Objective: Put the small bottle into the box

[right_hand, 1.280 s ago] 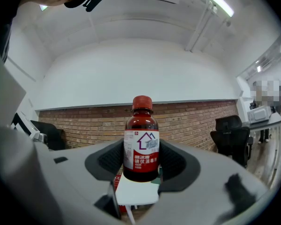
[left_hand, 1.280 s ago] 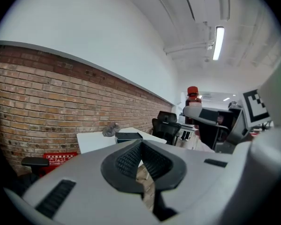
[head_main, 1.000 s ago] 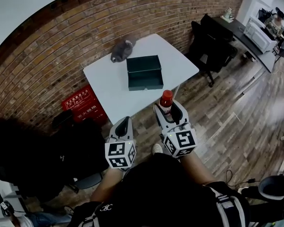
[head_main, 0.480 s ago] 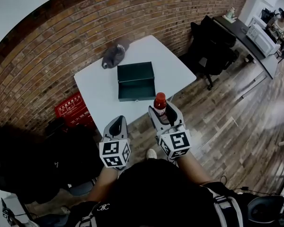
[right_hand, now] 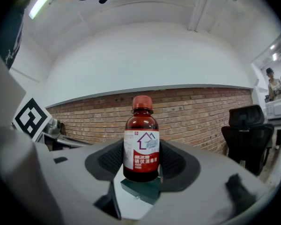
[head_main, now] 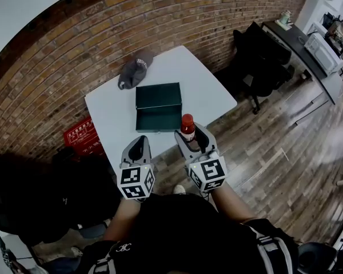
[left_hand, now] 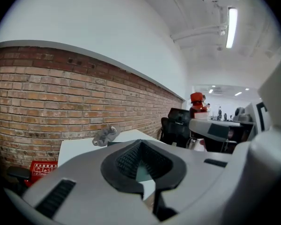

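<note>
The small bottle point(head_main: 187, 124) is brown with a red cap and a red-and-white label. It stands upright between the jaws of my right gripper point(head_main: 190, 137), which is shut on it, at the near edge of the white table point(head_main: 108, 116). In the right gripper view the bottle point(right_hand: 141, 144) fills the centre, and part of the box point(right_hand: 141, 190) shows below it. The dark green box point(head_main: 158, 107) lies open on the table, just beyond the bottle. My left gripper point(head_main: 138, 148) hangs beside the right one with its jaws together and nothing in them point(left_hand: 143, 165).
A grey cap point(head_main: 134, 67) lies on the table's far corner, by the brick wall. A red crate point(head_main: 80, 136) sits on the floor left of the table. Black office chairs point(head_main: 260, 56) stand to the right on the wood floor.
Both grippers and the bottle have come closer to the table. The bottle now sits right at the box's near edge. The right gripper's hold is unchanged.
</note>
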Action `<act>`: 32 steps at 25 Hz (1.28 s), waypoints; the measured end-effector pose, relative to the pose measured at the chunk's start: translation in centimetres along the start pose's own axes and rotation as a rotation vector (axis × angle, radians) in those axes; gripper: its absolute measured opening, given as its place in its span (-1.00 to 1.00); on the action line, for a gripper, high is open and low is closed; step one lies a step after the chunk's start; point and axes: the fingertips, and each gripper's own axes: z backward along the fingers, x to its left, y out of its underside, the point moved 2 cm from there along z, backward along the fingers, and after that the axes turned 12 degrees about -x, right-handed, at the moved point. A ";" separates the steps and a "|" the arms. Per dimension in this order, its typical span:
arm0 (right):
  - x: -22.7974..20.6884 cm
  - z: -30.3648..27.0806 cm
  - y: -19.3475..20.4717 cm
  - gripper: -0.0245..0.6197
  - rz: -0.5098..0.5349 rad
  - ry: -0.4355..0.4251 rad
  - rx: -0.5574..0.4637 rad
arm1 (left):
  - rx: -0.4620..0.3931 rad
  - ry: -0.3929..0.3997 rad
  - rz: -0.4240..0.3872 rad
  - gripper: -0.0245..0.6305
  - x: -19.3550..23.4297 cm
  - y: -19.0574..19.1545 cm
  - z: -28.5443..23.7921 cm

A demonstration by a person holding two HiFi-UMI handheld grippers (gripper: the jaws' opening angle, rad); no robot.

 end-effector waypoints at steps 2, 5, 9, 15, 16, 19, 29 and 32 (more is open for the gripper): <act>-0.7 -0.7 0.6 -0.22 -0.015 -0.002 0.010 | 0.010 0.003 -0.007 -0.91 -0.2 0.2 -0.6; -1.3 -1.7 1.6 -0.22 -0.030 -0.005 0.031 | 0.029 -0.001 -0.008 -0.91 0.1 0.6 -1.4; -2.0 -3.4 3.1 -0.22 -0.038 -0.006 0.078 | 0.044 0.002 -0.011 -0.91 0.9 0.7 -2.8; -2.5 -5.9 6.4 -0.22 0.029 -0.029 0.185 | 0.052 0.008 -0.001 -0.91 3.0 0.7 -4.6; -2.5 -6.2 7.0 -0.22 0.051 -0.037 0.206 | 0.050 0.008 0.000 -0.91 3.3 0.6 -4.9; -2.4 -7.3 8.9 -0.22 0.142 -0.071 0.279 | 0.037 0.013 0.000 -0.91 4.2 0.2 -5.4; -0.7 -10.9 16.9 -0.22 0.391 -0.271 0.523 | 0.020 0.009 0.033 -0.91 7.4 0.1 -5.7; -0.6 -12.1 19.0 -0.22 0.400 -0.299 0.575 | 0.019 -0.003 0.045 -0.91 8.4 0.1 -5.6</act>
